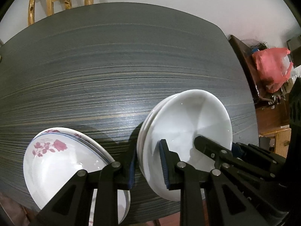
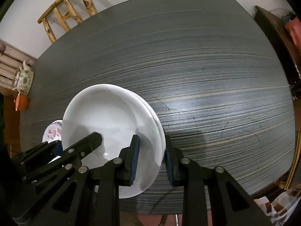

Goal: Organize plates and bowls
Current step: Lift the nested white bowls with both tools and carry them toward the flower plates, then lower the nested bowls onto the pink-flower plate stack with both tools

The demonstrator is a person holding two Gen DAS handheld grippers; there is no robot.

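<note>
Two tools, left tool (image 1: 148, 162) and right tool (image 2: 151, 161), each clamp the unlabelled white bowl stack's (image 2: 111, 124) rim.

Two stacks of dishes sit on one dark striped surface (image 1: 112, 66). At lower right of the left wrist view, a stack of plain white plates (image 1: 186, 122) shows about three rims. At lower left, the rose-patterned plates (image 1: 62, 160) show at least two rims. Two tools: left tool (image 1: 148, 163), right tool (image 2: 151, 162). One wooden chair (image 2: 65, 13), one floral teapot (image 2: 23, 80), one red bag (image 1: 270, 66).
</note>
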